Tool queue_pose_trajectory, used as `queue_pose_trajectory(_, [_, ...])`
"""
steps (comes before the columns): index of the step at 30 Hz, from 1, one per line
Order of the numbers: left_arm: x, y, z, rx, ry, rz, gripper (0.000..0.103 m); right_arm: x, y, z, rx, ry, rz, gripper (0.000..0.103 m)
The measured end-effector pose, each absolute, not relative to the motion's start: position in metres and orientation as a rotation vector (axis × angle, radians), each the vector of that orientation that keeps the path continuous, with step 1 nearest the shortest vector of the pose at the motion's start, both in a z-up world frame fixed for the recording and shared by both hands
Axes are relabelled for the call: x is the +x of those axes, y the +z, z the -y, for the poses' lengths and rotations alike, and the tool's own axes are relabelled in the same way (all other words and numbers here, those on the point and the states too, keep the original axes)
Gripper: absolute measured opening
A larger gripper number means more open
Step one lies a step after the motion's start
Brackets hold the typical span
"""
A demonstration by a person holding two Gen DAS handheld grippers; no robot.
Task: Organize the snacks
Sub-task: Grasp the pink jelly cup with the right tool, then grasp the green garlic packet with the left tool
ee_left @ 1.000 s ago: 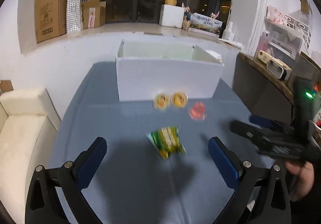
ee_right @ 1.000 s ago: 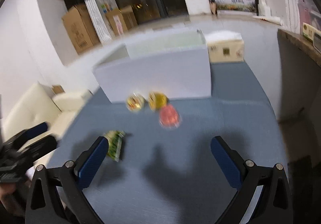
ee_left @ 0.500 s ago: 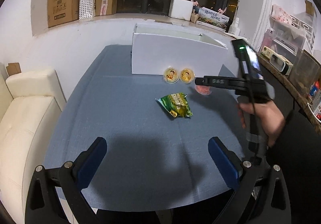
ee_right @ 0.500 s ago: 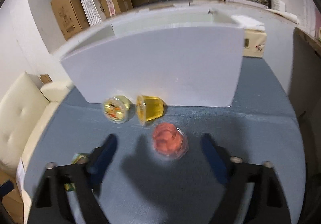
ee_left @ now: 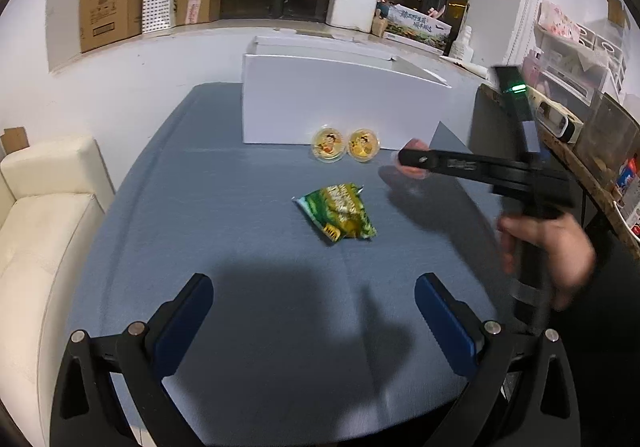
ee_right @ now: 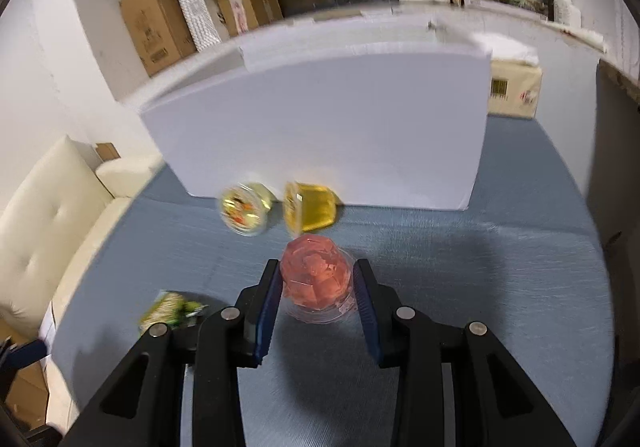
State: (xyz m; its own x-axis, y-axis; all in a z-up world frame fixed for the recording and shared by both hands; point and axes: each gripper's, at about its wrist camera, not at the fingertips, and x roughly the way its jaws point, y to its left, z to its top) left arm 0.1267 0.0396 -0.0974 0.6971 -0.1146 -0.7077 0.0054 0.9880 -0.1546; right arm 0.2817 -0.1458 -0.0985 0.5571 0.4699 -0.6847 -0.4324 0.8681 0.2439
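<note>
R. gripper (ee_right: pixel 316 287), seen from its own wrist cam: jaws have just been closing and are now clamped on the red jelly cup (ee_right: pixel 316 277), which sits on the blue tablecloth (ee_right: pixel 480 287) just in front of the white box (ee_right: pixel 320 127), w/ two yellow jelly cups (ee_right: pixel 310 209) lying near the box's base. L. gripper (ee_left: pixel 314 315) is held w/ jaws wide apart and nothing between them, above bare cloth, w/ the green snack bag (ee_left: pixel 340 211) lying well ahead of it.
</note>
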Motion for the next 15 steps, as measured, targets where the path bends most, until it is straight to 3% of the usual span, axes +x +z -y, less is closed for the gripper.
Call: queue_pose_trajectory(15, [0.227, -0.128, -0.012, -0.092, -0.04, -0.876, 0.103, 0.197, -0.049, 0.21, 0.167, 0.524, -0.688, 0.04])
